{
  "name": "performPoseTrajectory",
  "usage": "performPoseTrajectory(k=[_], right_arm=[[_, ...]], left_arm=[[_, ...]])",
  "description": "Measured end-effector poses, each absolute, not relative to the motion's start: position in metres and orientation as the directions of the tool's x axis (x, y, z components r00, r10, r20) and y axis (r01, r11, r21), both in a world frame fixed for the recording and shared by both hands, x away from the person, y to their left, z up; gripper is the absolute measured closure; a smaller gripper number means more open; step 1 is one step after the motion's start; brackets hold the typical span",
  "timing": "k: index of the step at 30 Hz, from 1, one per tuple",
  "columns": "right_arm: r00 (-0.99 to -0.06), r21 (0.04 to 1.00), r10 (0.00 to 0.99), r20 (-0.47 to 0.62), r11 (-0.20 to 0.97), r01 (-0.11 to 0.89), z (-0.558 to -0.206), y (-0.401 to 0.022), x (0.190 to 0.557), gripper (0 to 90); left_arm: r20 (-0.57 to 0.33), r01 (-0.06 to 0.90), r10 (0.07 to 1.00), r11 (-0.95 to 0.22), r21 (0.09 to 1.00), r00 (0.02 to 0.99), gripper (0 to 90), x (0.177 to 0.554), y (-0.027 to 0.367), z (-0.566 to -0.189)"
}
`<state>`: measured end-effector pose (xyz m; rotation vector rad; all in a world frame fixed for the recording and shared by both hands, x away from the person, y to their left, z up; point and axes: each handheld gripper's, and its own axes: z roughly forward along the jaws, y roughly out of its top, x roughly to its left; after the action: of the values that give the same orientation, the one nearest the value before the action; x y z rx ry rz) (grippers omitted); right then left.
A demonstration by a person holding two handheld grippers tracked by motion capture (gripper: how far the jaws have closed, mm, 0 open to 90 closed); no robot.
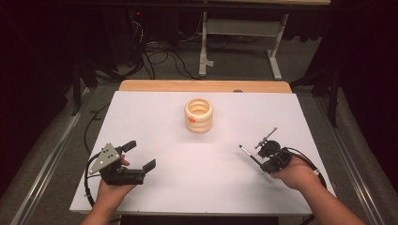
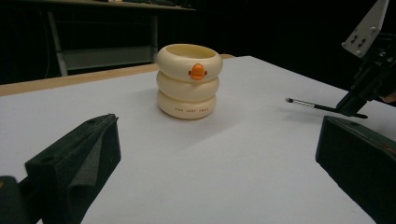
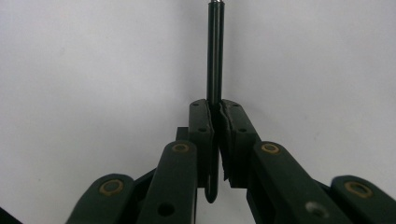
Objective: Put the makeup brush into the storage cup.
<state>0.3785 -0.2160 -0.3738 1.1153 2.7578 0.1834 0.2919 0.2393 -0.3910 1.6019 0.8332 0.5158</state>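
Observation:
A cream holder (image 1: 198, 115) shaped like stacked rings, with an orange beak on its side, stands upright at the back middle of the white table top (image 1: 155, 187). My right gripper (image 1: 261, 161) is at the right, shut on a thin black brush (image 1: 248, 153) whose tip points left toward the middle. In the right gripper view the jaws (image 3: 217, 105) pinch the brush handle (image 3: 215, 56), which runs straight ahead. My left gripper (image 1: 141, 155) rests at the front left, open, with nothing between its jaws. From the left gripper (image 2: 217, 135) view the holder (image 2: 188, 81) stands ahead and the brush (image 2: 306, 104) to the right.
A wooden table edge (image 1: 202, 86) shows behind the white surface. Beyond it, on the floor, are cables (image 1: 159, 56) and a white desk frame (image 1: 241, 33). A cable trails from each gripper toward the front edge.

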Motion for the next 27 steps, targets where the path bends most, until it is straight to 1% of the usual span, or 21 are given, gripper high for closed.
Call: performPoseTrajectory(k=[15, 22, 27], right_arm=[[-0.708, 0.191, 0.699, -0.101, 0.712, 0.676, -0.3796, -0.2074, 0.3829, 86.1], [-0.692, 0.249, 0.716, -0.097, 0.690, 0.680, -0.3791, -0.2104, 0.3828, 86.1], [-0.670, 0.311, 0.736, -0.095, 0.661, 0.683, -0.3772, -0.2133, 0.3824, 86.1]], left_arm=[[-0.118, 0.232, 0.755, -0.046, 0.972, 0.645, 0.7, 0.2920, 0.2394, -0.3911], [-0.118, 0.232, 0.755, -0.046, 0.972, 0.645, 0.7, 0.2921, 0.2397, -0.3912], [-0.119, 0.233, 0.755, -0.045, 0.972, 0.645, 0.7, 0.2923, 0.2397, -0.3913]])
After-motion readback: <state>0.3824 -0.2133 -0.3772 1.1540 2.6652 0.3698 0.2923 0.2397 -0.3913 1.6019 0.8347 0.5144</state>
